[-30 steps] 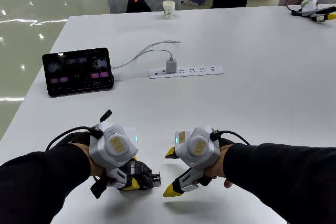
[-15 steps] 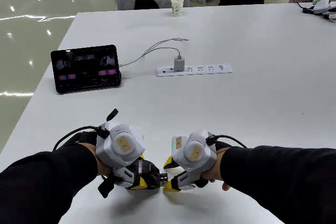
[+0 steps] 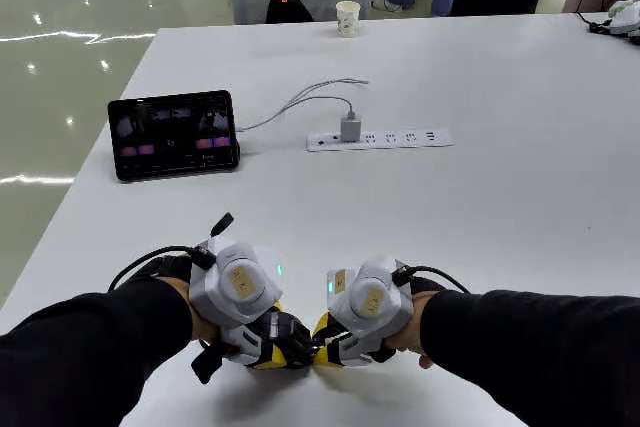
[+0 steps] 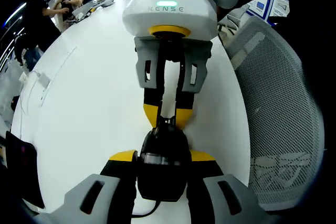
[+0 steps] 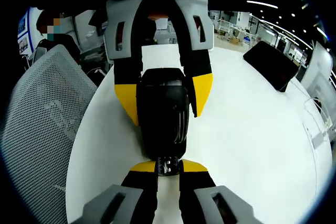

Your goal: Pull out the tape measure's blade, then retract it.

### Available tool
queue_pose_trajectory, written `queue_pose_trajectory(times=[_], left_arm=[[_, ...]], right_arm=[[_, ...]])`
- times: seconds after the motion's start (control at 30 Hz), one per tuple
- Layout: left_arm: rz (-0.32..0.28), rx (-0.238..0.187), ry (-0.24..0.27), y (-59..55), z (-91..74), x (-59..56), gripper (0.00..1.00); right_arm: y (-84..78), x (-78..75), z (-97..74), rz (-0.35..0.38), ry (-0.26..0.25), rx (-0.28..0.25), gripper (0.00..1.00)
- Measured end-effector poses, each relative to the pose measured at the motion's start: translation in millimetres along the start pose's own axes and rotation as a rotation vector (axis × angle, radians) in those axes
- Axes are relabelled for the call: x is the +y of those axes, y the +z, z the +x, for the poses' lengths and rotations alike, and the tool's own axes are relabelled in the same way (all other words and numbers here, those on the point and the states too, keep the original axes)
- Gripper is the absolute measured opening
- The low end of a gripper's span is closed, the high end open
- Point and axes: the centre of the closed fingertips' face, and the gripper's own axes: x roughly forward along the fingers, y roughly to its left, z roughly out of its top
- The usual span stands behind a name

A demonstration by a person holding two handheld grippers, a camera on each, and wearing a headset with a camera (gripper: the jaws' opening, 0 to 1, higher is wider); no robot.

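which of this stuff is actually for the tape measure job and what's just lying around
For the job: tape measure, left tool, right tool.
Lying about: tablet, power strip, charger, paper cup.

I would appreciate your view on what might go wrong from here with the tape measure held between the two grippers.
The right gripper pinches only the small metal end tab; it may slip off under pull, letting the blade snap back.
The left gripper holds the black tape measure case by its sides, so it may twist or slide out.
Both work near the white table's near edge; a dropped case might fall off.
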Motion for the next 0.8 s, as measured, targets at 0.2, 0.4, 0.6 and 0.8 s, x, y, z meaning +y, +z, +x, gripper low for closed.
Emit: queue_pose_trajectory(times=[0.2, 0.4, 0.6, 0.8], left_arm=[[0.003, 0.006, -0.006, -0.7, 0.0, -0.2, 0.31], [-0.007, 0.012, -0.002, -1.7, -0.1, 0.6, 0.31], [-0.003, 0.016, -0.008, -1.4, 0.2, 0.4, 0.31], [-0.004, 0.018, -0.007, -1.1, 0.2, 0.3, 0.31]], right_arm=[[-1.4, 0.6, -0.5, -0.004, 0.012, 0.013, 0.11], [-3.8, 1.0, -2.9, 0.008, 0.02, 0.012, 0.1], [-9.9, 1.4, -8.5, 0.015, 0.02, 0.02, 0.1], [-16.8, 0.3, -16.9, 0.01, 0.014, 0.031, 0.11]])
